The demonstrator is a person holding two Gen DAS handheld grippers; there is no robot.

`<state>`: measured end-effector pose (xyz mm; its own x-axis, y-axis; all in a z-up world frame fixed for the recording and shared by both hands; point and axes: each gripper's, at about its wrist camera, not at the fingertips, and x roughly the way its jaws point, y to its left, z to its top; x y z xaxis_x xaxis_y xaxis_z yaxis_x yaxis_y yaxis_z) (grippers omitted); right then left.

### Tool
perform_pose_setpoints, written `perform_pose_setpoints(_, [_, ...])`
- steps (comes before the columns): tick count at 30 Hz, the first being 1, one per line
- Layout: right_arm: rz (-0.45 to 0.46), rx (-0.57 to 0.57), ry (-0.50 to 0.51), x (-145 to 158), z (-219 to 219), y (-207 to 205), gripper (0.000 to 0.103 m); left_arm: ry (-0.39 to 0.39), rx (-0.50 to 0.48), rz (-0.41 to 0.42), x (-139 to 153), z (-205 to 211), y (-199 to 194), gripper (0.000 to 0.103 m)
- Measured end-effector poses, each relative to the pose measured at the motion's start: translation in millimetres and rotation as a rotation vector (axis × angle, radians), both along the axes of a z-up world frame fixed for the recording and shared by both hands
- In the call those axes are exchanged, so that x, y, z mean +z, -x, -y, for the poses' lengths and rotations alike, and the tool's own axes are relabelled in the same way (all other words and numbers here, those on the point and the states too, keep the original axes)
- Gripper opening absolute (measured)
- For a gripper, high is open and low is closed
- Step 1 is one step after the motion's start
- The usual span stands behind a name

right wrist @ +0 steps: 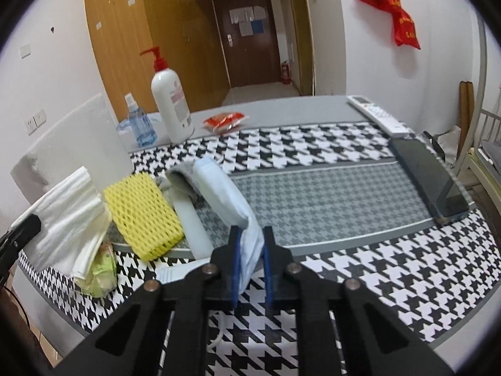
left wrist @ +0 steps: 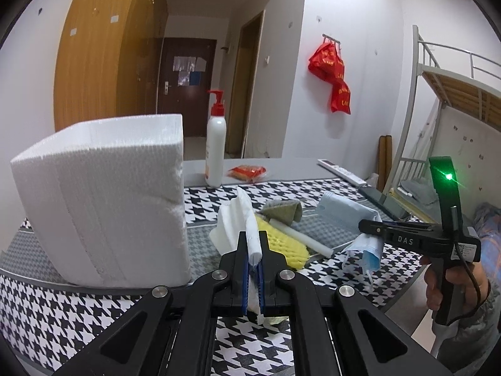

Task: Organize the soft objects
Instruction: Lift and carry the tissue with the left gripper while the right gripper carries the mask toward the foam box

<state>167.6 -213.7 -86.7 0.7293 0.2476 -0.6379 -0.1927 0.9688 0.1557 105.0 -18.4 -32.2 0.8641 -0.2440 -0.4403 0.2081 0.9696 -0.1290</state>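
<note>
Now both pinch tight — left gripper (left wrist: 253, 252) on tissue (left wrist: 247, 219), right gripper (right wrist: 252, 244) on mask (right wrist: 231, 200).

You see a matt woven houndstooth cloth (right wrist: 344, 144) on the tabletop. The white foam box (left wrist: 103, 200) looks grainy and rough. The yellow foam net (right wrist: 144, 213) is meshed and soft. The pump bottle (right wrist: 172, 106) is glossy plastic. Each tool's (left wrist: 254, 247) frame is matt black plastic with shiny metal rivets.
</note>
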Motion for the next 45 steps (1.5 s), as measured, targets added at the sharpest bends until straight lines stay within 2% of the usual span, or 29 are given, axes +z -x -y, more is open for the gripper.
perform_pose_setpoints(19, [0.13,-0.008,-0.046,43,11,31,0.015,-0.033,0.008,0.061,29,6,3,0.004])
perform_pose_setpoints(32, [0.169,0.025,-0.054,55,6,41,0.016,-0.06,0.011,0.064,41,11,-2,0.003])
perform_pose_setpoints(45, [0.238,0.062,-0.035,75,-3,42,0.016,-0.061,0.006,0.119,68,9,-4,0.003])
